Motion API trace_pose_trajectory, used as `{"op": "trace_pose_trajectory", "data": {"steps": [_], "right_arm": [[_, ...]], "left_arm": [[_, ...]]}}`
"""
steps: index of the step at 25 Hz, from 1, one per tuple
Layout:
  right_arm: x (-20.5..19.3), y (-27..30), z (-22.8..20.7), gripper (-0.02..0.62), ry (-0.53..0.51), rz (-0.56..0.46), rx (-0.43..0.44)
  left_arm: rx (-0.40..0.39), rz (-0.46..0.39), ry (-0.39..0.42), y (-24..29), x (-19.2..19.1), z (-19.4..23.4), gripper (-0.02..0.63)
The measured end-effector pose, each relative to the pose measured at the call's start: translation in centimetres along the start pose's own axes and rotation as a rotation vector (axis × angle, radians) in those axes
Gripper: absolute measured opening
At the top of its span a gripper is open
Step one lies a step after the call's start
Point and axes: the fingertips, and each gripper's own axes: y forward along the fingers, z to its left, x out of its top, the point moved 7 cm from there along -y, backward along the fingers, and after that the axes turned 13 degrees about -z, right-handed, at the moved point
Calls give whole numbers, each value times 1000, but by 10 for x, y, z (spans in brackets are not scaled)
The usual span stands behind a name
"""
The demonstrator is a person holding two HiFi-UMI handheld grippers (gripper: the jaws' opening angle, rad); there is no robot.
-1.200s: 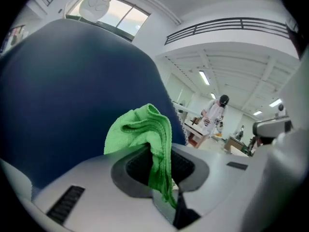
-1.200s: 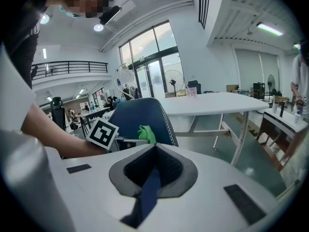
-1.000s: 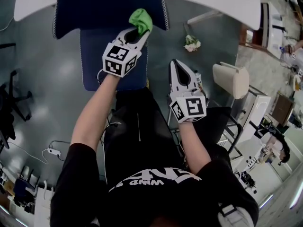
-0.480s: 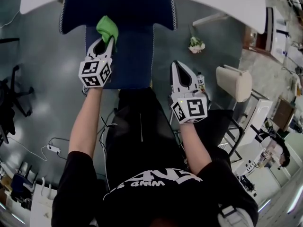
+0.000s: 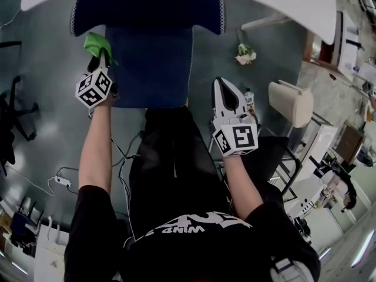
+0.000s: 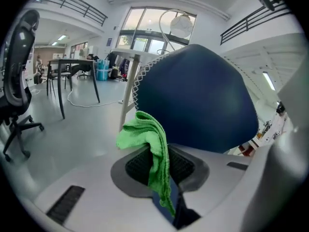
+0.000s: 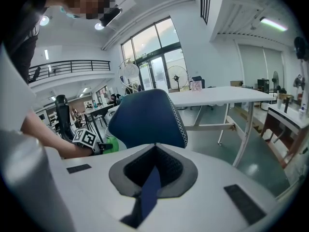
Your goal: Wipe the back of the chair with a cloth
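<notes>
The left tongs [image 5: 97, 56] [image 6: 161, 164] were clamped on the green cloth [image 5: 94, 42] [image 6: 145, 138], which bunched out past the tips at about 8 o'clock of the blue chair back [image 5: 147, 7] [image 6: 195, 98], just beside its stitched left edge. The right tongs [image 5: 221, 86] [image 7: 153, 170] hung at 4 o'clock of the chair back, well apart from it, closed together on nothing. At their 3 o'clock stood a beige bin [image 5: 289, 101]; its inside did not show.

The head view looks steeply down onto the top of the dark blue padded chair back [image 5: 147, 10]. The left gripper view faces it from close by, the right gripper view from farther back (the white table [image 7: 217, 94] beyond shows there and overhead).
</notes>
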Motion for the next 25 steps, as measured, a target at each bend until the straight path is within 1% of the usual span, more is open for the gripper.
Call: {"op": "trace_pose_trajectory", "data": {"steps": [4,8,10,13,18,22,25], "right_arm": [[-6,-1,0,-5,4,12,2],[-13,-7,-4,-5,6,25,-10],[-18,-9,-5,-5,9,31,-17],[-22,-9,-8,-5,12,34,-28],[-29,-8,-13,-5,22,42,-40],[-33,-10,-14,-5,28,40,-46],[-38,-17,-15,-5,37,43,-55]], "left_arm": [[31,10,-13,20,-10,9,71],[33,29,-37,44,-22,1,71],[21,51,-37,56,-29,-7,69],[-44,74,-1,72,-37,-31,69],[-195,117,56,87,-53,-90,69],[-323,136,93,89,-66,-139,69],[-390,150,101,85,-77,-168,69]]}}
